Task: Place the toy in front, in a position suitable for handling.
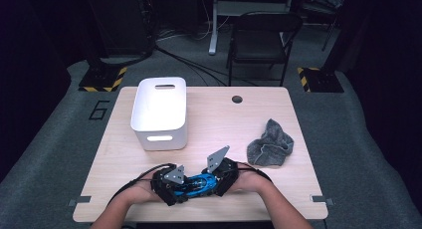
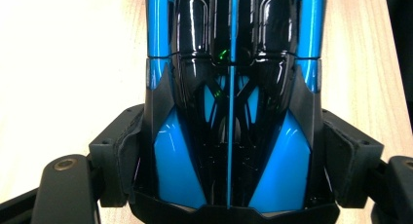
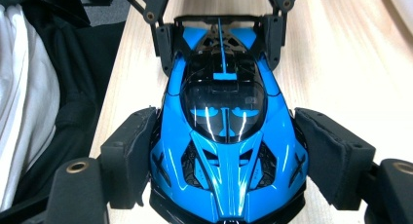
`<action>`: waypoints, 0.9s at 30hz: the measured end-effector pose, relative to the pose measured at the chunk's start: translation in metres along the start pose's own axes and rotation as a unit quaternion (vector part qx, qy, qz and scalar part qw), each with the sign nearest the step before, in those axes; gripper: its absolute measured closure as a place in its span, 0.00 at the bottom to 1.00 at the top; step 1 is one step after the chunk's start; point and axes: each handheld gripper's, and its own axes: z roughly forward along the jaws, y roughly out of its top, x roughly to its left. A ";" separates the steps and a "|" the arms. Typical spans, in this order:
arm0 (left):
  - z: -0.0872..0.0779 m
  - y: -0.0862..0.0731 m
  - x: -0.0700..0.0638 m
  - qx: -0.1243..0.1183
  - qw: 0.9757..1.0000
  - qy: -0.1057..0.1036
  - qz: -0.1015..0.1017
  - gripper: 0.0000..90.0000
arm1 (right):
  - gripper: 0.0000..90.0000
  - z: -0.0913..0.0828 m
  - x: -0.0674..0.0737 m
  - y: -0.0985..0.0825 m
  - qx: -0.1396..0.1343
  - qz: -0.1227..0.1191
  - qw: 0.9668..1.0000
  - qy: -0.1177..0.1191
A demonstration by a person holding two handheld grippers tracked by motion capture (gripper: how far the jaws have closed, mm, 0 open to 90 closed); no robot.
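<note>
a: where is the blue and black toy car (image 1: 197, 183)?
b: on the wooden table (image 1: 214, 122) at its near edge, between both grippers; the left gripper (image 2: 229, 160) clasps its tail, pads pressed on either flank.
a: and the right gripper (image 3: 229, 158)?
b: it spans the nose, pads at the sides, contact unclear. beyond them stand a white bin (image 1: 160, 112) and a grey cloth (image 1: 271, 144).
</note>
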 end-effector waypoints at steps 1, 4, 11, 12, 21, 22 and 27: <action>0.000 0.000 0.000 -0.001 1.000 -0.003 0.003 0.25 | 0.28 0.001 0.000 -0.001 0.001 0.003 1.000 0.003; 0.000 0.000 -0.001 -0.002 1.000 -0.002 0.007 0.25 | 0.28 0.003 -0.001 -0.005 0.003 0.010 1.000 0.008; 0.000 0.000 -0.001 -0.004 1.000 -0.006 0.014 0.26 | 0.28 0.005 -0.005 -0.011 0.009 0.018 0.999 0.025; 0.000 0.000 -0.001 -0.005 1.000 -0.008 0.014 0.26 | 0.28 0.006 -0.005 -0.011 0.006 0.019 0.999 0.026; 0.000 -0.001 -0.001 -0.009 0.999 -0.012 0.031 0.26 | 0.28 0.011 -0.008 -0.018 0.018 0.024 0.999 0.035; 0.000 -0.001 -0.001 -0.010 0.999 -0.013 0.032 0.26 | 0.28 0.011 -0.007 -0.019 0.019 0.025 0.999 0.034; 0.000 -0.001 -0.001 -0.013 0.999 -0.013 0.038 0.26 | 0.28 0.014 -0.008 -0.020 0.029 0.026 0.999 0.032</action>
